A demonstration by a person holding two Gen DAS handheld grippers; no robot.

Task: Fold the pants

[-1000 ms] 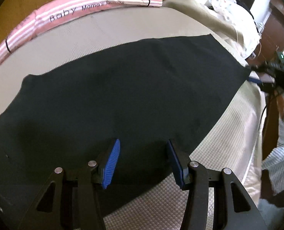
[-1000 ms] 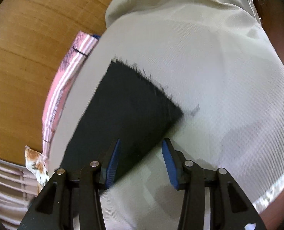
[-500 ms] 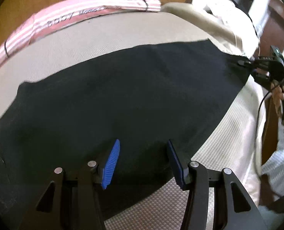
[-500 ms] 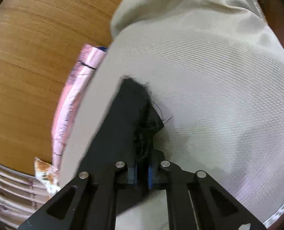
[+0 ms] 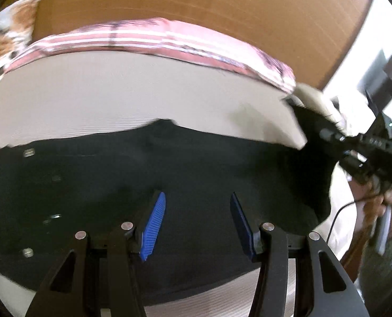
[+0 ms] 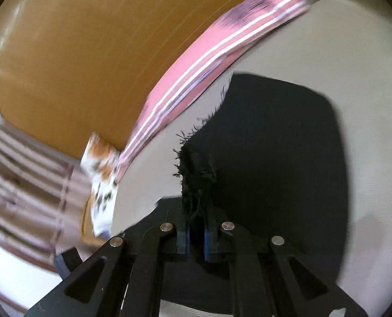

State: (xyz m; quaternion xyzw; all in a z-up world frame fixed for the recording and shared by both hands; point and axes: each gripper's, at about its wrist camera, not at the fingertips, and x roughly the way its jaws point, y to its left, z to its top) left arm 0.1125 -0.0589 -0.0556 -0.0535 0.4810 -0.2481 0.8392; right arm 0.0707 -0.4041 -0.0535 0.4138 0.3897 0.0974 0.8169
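A bed (image 5: pixel 116 95) with a pale, finely ribbed woven cover carries everything, backed by a smooth brown wooden headboard (image 5: pixel 196 5). Along the bed's far edge, against the headboard, lies a long pink pillow (image 5: pixel 148 37) with white stripes, and at its far left corner a piece of white cloth with orange and dark blotches (image 5: pixel 8 26). The black pants (image 5: pixel 169 169), matte and flat, spread as a wide dark band across the bed's near half, small metal studs glinting near their left end. Their frayed, thready hem (image 6: pixel 196 169) is lifted off the cover at the right end and bunched into a crumpled tuft. The right gripper (image 6: pixel 196 240) has its blue pads clamped tight on that tuft; a hand (image 5: pixel 381 206) holds its handle beyond the bed's right edge. The left gripper (image 5: pixel 197 224) hangs over the pants' near edge, its ridged blue pads (image 5: pixel 153 224) standing moderately apart with nothing between them.
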